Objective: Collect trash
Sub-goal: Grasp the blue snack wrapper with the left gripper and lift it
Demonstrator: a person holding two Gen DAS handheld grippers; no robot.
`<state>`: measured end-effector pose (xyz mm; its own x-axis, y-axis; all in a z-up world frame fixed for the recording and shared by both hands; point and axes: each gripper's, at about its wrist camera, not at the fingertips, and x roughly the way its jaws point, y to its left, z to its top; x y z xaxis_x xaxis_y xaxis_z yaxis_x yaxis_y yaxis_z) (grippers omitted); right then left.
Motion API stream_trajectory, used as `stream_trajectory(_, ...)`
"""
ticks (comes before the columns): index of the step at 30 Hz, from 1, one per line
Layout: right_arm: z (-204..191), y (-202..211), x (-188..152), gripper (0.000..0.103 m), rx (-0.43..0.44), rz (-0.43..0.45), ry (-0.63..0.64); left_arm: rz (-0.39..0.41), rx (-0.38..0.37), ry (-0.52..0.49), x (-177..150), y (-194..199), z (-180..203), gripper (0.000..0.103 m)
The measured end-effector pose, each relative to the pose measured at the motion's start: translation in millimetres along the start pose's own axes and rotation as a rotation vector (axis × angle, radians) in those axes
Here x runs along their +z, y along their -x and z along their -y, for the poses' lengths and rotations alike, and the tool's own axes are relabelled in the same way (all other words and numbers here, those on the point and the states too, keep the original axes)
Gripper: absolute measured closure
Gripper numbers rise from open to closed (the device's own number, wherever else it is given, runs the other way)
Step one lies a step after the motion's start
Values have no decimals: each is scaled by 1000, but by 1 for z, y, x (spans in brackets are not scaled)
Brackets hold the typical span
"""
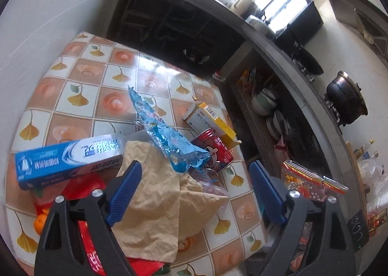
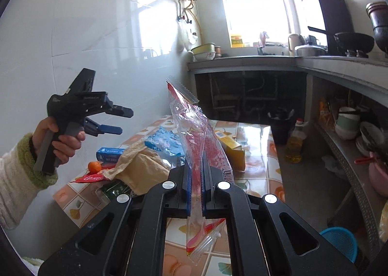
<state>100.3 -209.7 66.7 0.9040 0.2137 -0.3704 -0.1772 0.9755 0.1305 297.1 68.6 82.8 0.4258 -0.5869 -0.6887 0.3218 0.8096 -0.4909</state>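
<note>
Kitchen desk (image 1: 80, 86) is carrying trash: toothpaste box (image 1: 68, 159), paper bag (image 1: 155, 198), blue wrapper (image 1: 167, 140), can (image 1: 214, 149), open yellow carton (image 1: 211, 121). Left gripper (image 1: 194, 193) is hovering over it, jaws wide. Right gripper (image 2: 196, 188) is clamping a red-clear wrapper (image 2: 191, 125) above the desk.

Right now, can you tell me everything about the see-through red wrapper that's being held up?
The wrapper is thin, crinkly clear plastic with red print and a zigzag-cut top edge. It looks empty and flattened. It stands nearly upright, squeezed between the blue pads of the shut right gripper, its top rising above the pads and its sealed bottom end hanging below. It is lifted above the tiled table, and only the gripper seems to touch it.
</note>
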Motion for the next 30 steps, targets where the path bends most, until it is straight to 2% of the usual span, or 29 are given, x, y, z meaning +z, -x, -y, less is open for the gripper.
stream_trajectory(3, 8, -5, -5, 99, -1, -7, -30, -86, 71, -8, 25, -30, -5, 13)
stream_trajectory(5, 13, -7, -8, 99, 0, -15, -43, -117, 155, -36, 40, -49, -4, 13)
stream_trajectory(7, 18, -9, -10, 99, 3, -24, -51, -169, 201, -171, 51, -70, 8, 13)
stream_trajectory(10, 21, -14, -12, 99, 7, -37, -53, -293, 232, -378, 60, -105, 27, 9)
stream_trajectory(12, 22, -16, -13, 99, 11, -41, -57, -365, 236, -457, 62, -127, 33, 8)
stream_trajectory(15, 24, -19, -14, 99, 13, -47, -63, -512, 212, -542, 58, -162, 35, 7)
stream_trajectory(18, 28, -23, -15, 99, 14, -56, -74, -611, 268, -631, 51, -194, 31, 7)
stream_trajectory(23, 34, -32, -19, 99, 6, -79, -93, -703, 338, -657, 46, -230, 19, 8)
stream_trajectory(26, 38, -36, -21, 99, 6, -89, -107, -705, 335, -662, 46, -235, 14, 26)
stream_trajectory(28, 39, -38, -22, 99, 9, -94, -112, -715, 340, -638, 48, -239, 8, 49)
stream_trajectory(29, 39, -39, -22, 99, 11, -96, -114, -716, 341, -616, 49, -240, 3, 54)
stream_trajectory(30, 39, -40, -22, 99, 11, -97, -114, -712, 343, -599, 51, -239, -1, 65)
